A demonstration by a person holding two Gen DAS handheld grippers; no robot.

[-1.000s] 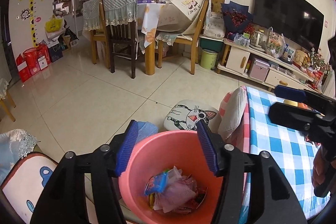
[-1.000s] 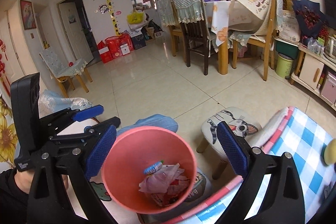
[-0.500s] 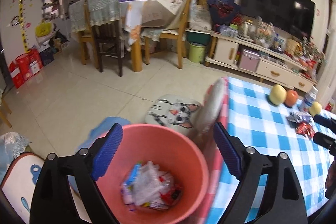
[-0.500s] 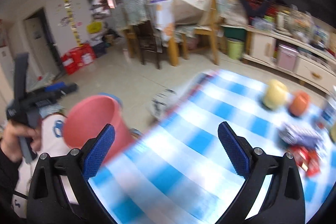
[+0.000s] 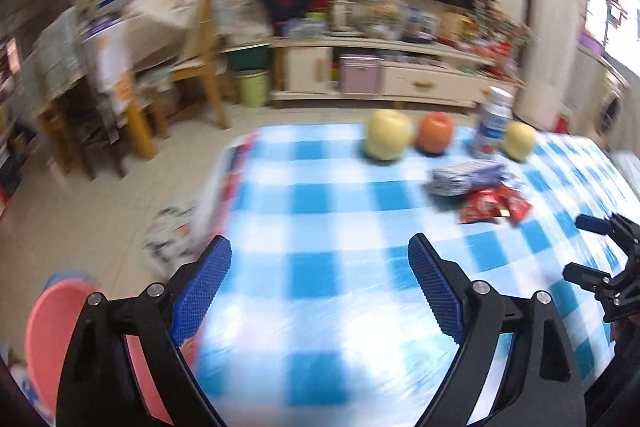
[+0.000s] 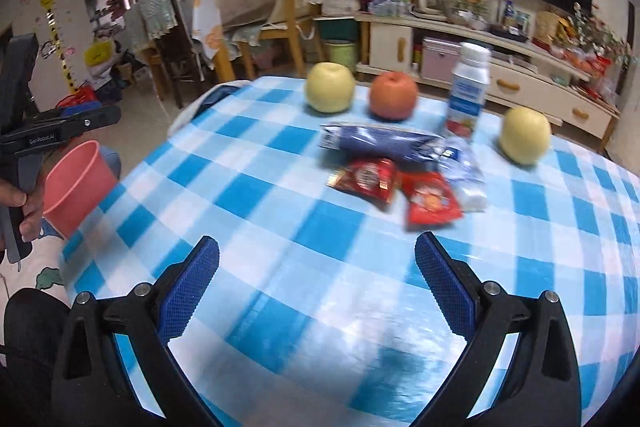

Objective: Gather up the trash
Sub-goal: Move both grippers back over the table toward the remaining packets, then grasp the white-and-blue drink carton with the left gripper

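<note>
Both of my grippers hang over the checked tablecloth (image 6: 280, 211) with nothing between their blue pads. My left gripper (image 5: 320, 279) has its jaws spreading wider, over bare cloth near the table's left edge; my right gripper (image 6: 316, 283) stands spread wide, empty as well. From the left wrist I see the right gripper's fingers at the far right border.

Down to the left, off the table, sits the pink bin (image 6: 76, 183); the left-wrist view is smeared, so I think that pink shape low at its corner is the same bin.

Ahead of the right gripper lie the scraps: two red wrappers (image 6: 430, 201), touching; a dark blue packet (image 6: 380, 143) just behind them; a clear crumpled wrapper (image 6: 466, 175) beside them.

Farther back stand two yellow apples (image 6: 330, 87), an orange-red apple (image 6: 394, 95) and a white bottle (image 6: 470, 87).
</note>
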